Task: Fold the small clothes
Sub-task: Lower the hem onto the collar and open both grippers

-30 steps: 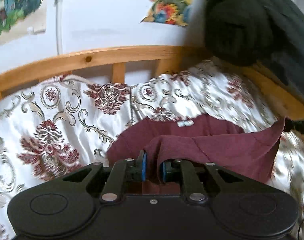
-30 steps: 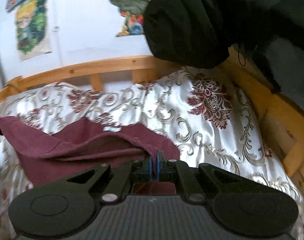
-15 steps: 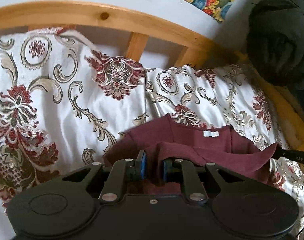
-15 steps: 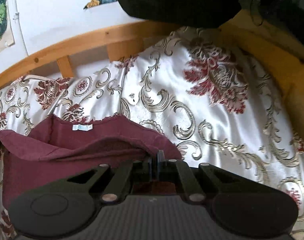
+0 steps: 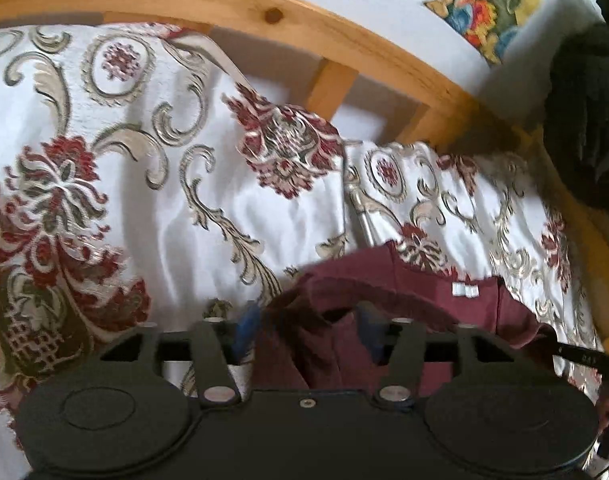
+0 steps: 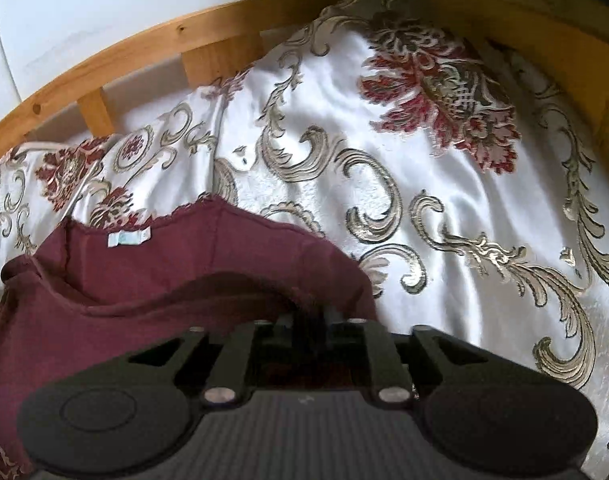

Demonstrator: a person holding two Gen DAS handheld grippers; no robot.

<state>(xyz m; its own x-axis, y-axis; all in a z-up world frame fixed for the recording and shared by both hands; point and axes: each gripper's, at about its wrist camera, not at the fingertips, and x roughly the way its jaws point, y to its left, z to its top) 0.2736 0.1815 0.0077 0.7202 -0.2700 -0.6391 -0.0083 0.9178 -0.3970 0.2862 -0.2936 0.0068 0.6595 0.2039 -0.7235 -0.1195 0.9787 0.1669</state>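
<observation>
A small maroon garment [image 6: 152, 276] with a white label [image 6: 128, 237] lies folded over on a white floral bedspread [image 6: 404, 184]. It also shows in the left wrist view [image 5: 432, 300]. My left gripper [image 5: 308, 328] has its blue-padded jaws spread apart, with a corner of the garment loose between them. My right gripper [image 6: 306, 320] has its jaws close together over the garment's other front corner; the tips are dark and hard to read.
A wooden bed rail [image 5: 264, 20] runs along the back and continues down the right side [image 6: 544, 40]. A black bundle [image 5: 584, 120] sits at the right corner. Posters hang on the white wall [image 5: 488, 8].
Both grippers have lowered and moved forward toward the bedspread, laying the front half of the garment over its back half. The left jaws have opened and released the cloth.
</observation>
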